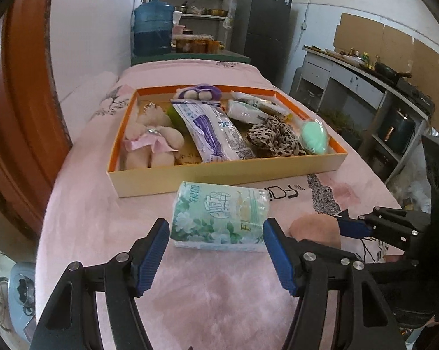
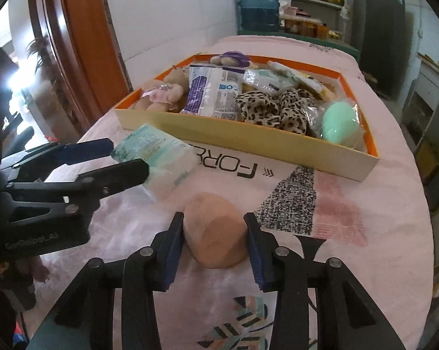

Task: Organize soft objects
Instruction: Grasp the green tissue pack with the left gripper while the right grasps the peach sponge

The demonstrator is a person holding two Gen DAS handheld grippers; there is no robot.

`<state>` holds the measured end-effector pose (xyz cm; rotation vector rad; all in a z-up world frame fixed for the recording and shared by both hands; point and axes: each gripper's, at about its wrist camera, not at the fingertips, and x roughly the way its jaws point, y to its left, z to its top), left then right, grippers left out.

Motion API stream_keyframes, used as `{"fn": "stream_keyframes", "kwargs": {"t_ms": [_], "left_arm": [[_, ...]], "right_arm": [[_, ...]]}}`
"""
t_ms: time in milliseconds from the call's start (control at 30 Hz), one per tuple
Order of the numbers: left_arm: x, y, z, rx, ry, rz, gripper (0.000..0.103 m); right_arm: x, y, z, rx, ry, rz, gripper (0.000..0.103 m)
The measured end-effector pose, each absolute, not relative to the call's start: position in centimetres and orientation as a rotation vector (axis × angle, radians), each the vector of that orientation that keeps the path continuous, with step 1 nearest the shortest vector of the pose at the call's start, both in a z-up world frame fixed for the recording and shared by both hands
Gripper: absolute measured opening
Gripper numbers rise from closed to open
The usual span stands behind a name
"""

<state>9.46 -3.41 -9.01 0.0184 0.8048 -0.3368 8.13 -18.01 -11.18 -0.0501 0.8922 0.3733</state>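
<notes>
- Left gripper (image 1: 216, 248): jaws spread wide, straddling the tissue pack (image 1: 220, 214) at lower centre of the left wrist view. We see the blue pads at or just off the pack's two short ends; no squeeze shows, so we read it as not yet gripped.
- The tissue pack lies flat on the pink cloth (image 1: 190, 306), long axis running left to right across the frame, in line with the jaw span. It sits dead ahead of the left gripper, just in front of the near wall of the tray (image 1: 219, 179).
- Right gripper (image 2: 215, 240): jaws part-way in, one either side of the peach sponge (image 2: 216, 230) at lower centre of the right wrist view. The pads look to be touching its flanks; whether they press in we cannot tell.
- The peach sponge stands right of the tissue pack, nearer the right gripper; the two grippers sit close side by side.
- Count outside the tray: one tissue pack, one peach sponge.
- Count inside the tray, as far as we can tell: two plush toys, one leopard-print scrunchie (image 1: 273, 140), one green sponge (image 1: 314, 138), one large white-and-purple packet (image 1: 216, 132), and some smaller wrapped packs we cannot number.
- Our judgement: each gripper closes on its own item, then lifts up-frame over the tray wall.
</notes>
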Motion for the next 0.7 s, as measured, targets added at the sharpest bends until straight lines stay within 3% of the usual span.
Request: {"fn": "stream_keyframes", "kwargs": {"t_ms": [267, 433, 600, 667, 700], "left_arm": [[11.0, -3.0, -10.1, -0.037, 0.854, -0.399, 0.076], [12.4, -3.1, -11.0, -0.092, 0.906, -0.434, 0.086], [12.9, -4.1, -11.3, -0.065, 0.921, -0.429, 0.087], [12.7, -4.9, -11.3, -0.027, 0.92, -0.433, 0.069], [12.5, -5.0, -11.2, -0.024, 0.913, -0.439, 0.038]], "right_arm": [[8.3, -18.6, -11.4, 0.0, 0.893, 0.391, 0.041], [8.3, -18.9, -11.5, 0.024, 0.893, 0.398, 0.041], [8.4, -19.1, -11.5, 0.044, 0.894, 0.404, 0.041], [8.3, -19.2, -11.5, 0.05, 0.894, 0.406, 0.042], [8.3, -19.2, -11.5, 0.052, 0.893, 0.407, 0.042]]}}
